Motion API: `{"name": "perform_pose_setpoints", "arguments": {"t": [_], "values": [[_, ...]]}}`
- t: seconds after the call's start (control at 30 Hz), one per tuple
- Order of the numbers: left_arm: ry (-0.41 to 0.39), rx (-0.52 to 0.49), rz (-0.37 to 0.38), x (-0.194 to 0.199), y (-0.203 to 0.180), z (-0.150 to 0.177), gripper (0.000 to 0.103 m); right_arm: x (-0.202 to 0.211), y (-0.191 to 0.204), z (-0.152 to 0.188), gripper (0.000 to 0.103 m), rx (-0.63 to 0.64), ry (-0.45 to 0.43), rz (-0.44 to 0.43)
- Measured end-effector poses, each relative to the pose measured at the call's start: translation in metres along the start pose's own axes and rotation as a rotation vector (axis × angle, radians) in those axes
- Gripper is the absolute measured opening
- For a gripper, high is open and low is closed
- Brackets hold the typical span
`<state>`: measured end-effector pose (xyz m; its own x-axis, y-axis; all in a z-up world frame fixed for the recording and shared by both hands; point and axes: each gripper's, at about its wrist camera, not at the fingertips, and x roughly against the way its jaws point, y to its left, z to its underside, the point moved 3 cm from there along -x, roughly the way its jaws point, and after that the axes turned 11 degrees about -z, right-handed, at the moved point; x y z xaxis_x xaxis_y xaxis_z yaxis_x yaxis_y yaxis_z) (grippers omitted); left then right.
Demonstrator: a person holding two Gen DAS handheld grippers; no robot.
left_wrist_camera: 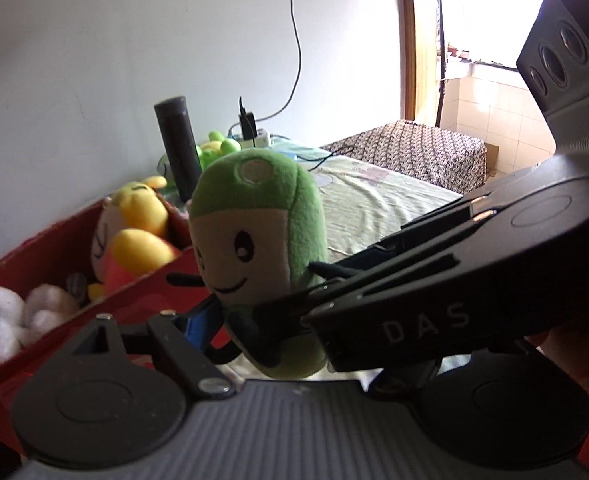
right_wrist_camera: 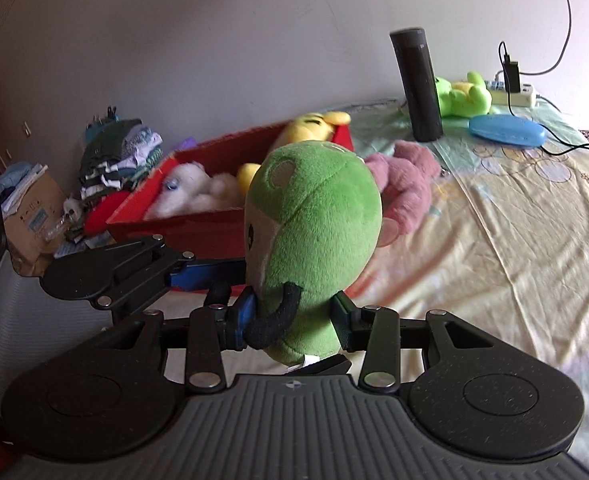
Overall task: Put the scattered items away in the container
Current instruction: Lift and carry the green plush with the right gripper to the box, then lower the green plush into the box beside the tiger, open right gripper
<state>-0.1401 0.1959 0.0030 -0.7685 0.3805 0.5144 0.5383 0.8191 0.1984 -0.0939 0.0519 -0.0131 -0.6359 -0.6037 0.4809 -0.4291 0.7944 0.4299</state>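
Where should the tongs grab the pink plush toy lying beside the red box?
Probably its thick middle, coming from above: the pink plush toy lies flat on the bedsheet against the red box, so its box side is blocked.

— How many plush toys do you count?

— Five that I can tell apart: one green plush (right_wrist_camera: 318, 236) with a stitched face, one yellow plush (right_wrist_camera: 314, 125) and one white fluffy plush (right_wrist_camera: 192, 192) in the box, one pink plush (right_wrist_camera: 408, 184) on the sheet beside it, one lime-green plush (right_wrist_camera: 464, 98) at the far end.

— Boxes?

— One red box (right_wrist_camera: 190, 226) and one cardboard box (right_wrist_camera: 30, 216) off to the side.

— Anything else?

— One dark cylinder (right_wrist_camera: 416, 84) standing upright, one blue case (right_wrist_camera: 506, 130), one power strip (right_wrist_camera: 514, 94) with one black plug in it, one pile of folded clothes (right_wrist_camera: 122, 156). How many garments — I cannot tell.

— And grippers?

— Two, the left gripper (left_wrist_camera: 254, 316) and the right gripper (right_wrist_camera: 294, 320).
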Motion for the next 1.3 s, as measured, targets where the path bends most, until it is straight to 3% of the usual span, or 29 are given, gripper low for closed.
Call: {"name": "perform_pose_setpoints", "arguments": {"t": [0.3, 0.5, 0.93, 1.1, 1.3], "values": [[-0.123, -0.002, -0.029, 0.045, 0.057, -0.01, 0.078, -0.005, 0.055, -0.02, 0.043, 0.037, -0.153, -0.03], [-0.132, 0.0, -0.094, 0.033, 0.096, -0.014, 0.078, -0.036, 0.075, -0.045, 0.043, 0.071, -0.164, -0.048], [0.008, 0.186, -0.101, -0.052, 0.16, -0.018, 0.078, -0.117, 0.07, -0.092, 0.043, 0.102, 0.016, 0.017], [0.083, 0.259, -0.075, -0.08, 0.168, -0.009, 0.078, -0.143, 0.058, -0.097, 0.044, 0.083, 0.131, 0.038], [0.162, 0.294, -0.076, -0.106, 0.173, 0.001, 0.077, -0.165, 0.049, -0.1, 0.044, 0.07, 0.188, 0.065]]}}
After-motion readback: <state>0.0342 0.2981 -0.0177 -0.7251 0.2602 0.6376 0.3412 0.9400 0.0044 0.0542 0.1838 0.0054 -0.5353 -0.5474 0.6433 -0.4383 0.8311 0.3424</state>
